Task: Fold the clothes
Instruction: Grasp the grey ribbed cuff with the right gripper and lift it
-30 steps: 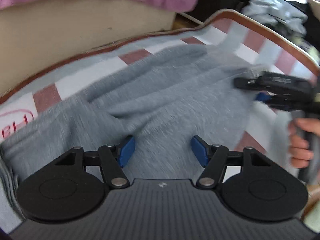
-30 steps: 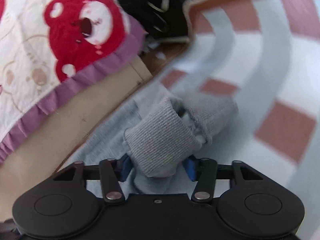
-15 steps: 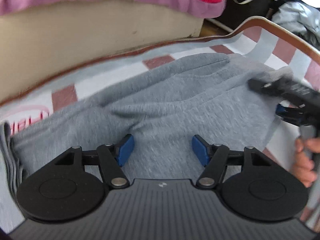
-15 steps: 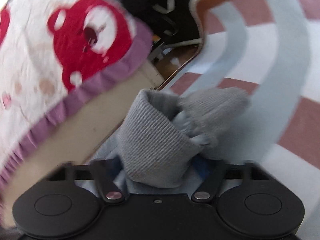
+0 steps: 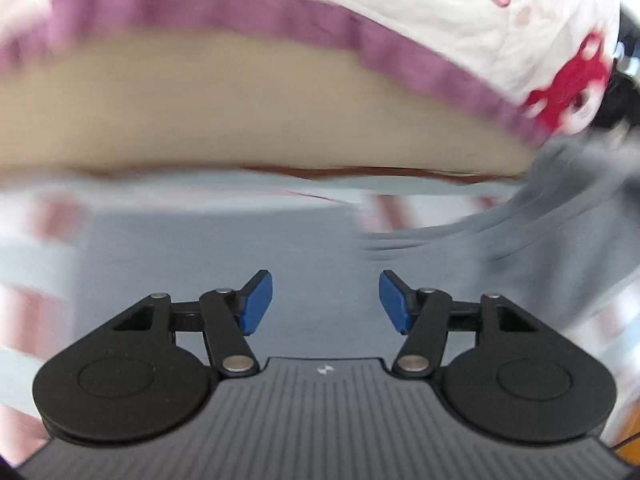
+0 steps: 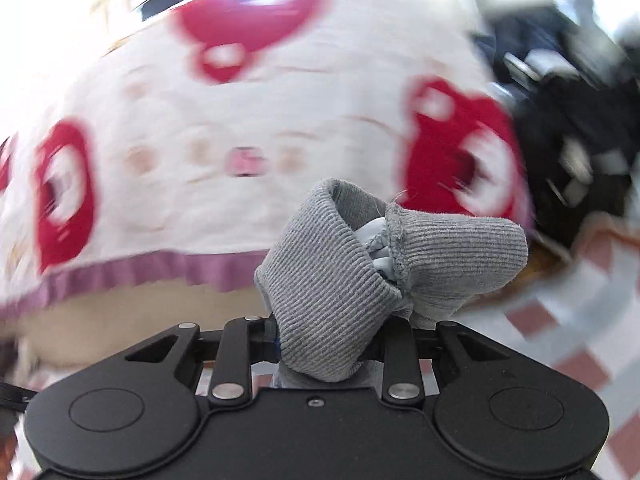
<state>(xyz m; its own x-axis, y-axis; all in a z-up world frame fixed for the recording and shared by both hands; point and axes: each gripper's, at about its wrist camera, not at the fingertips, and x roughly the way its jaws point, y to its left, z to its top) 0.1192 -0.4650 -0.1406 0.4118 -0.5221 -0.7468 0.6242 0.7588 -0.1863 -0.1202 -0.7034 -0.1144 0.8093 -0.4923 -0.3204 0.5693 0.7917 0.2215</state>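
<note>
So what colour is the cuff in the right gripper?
Grey ribbed knit; the cuff shows best in the right wrist view.

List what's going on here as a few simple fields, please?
Garment: grey sweatshirt, partly lifted at the right
Left tool: open, empty, above the grey cloth
Right tool: shut on the ribbed cuff
Surface: checked mat, red, white and pale blue
Background: bear-print blanket with purple trim
Image: blurred by motion

A checked mat (image 5: 48, 240) carries a grey garment (image 5: 224, 256) lying flat.
</note>
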